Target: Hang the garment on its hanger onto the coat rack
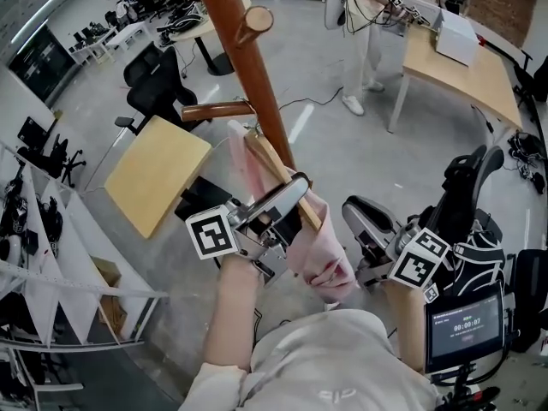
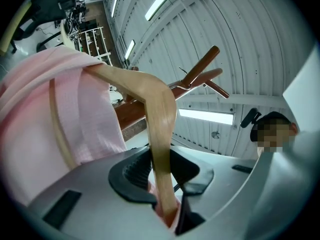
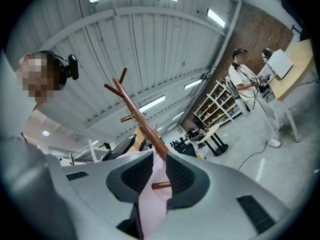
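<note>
Head view: the left gripper [image 1: 295, 197] is clamped on one arm of the wooden hanger [image 1: 276, 171]. The hanger carries the pink garment [image 1: 321, 251] right against the coat rack [image 1: 248, 58] pole. The right gripper [image 1: 364, 219] sits just beside the cloth.

Left gripper view: the jaws press on the hanger arm, with the garment draped at left.

Right gripper view: the jaws stand apart, and pink cloth shows in the gap, probably beyond the pads.
</note>
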{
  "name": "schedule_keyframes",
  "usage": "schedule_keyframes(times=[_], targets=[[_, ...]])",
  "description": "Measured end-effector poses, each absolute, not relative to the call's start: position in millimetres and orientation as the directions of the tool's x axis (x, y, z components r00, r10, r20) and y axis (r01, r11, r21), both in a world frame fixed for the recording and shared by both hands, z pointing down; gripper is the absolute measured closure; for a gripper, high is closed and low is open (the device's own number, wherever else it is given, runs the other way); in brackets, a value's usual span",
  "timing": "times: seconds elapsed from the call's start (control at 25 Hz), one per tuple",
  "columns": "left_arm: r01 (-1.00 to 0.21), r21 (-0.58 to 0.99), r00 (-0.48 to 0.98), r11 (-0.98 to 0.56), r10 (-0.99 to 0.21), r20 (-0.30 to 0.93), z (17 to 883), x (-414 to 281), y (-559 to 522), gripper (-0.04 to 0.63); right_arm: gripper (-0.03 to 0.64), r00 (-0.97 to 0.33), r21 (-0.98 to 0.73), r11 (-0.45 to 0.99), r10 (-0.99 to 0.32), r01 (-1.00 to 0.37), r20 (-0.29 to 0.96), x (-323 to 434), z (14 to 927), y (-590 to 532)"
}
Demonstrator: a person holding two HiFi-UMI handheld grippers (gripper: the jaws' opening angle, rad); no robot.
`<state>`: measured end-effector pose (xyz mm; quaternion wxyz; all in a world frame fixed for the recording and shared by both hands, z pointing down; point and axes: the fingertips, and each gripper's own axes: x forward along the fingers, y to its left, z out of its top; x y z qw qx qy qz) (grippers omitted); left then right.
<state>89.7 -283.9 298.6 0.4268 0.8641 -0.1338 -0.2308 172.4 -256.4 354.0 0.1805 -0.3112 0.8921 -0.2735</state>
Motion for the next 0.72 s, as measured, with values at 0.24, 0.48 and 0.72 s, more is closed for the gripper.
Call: schedule_keyframes(times=[0.24, 0.48, 0.72], targets=[[-0.041, 0.776, 0.854, -0.629, -0.426, -0.300, 298.5, 93.5, -283.6, 0.495, 0.529, -0.717, -0.604, 0.634, -0.682, -0.482, -0.144, 184.2, 356.8, -252.3], [-0.048, 0.755, 0.831, -0.654, -0.446, -0.333, 302.6, 90.5, -289.7, 0.447, 0.529, -0.700, -0.593, 0.636, -0.696, -0.493, -0.163, 197.8, 358.4, -264.6], [-0.070, 0.726, 0.847, -0.684, -0.425, -0.319, 295.8, 83.3, -275.7, 0.374, 0.529, -0.697, -0.553, 0.671, -0.686, -0.493, -0.210, 195.9, 325.8, -268.3]])
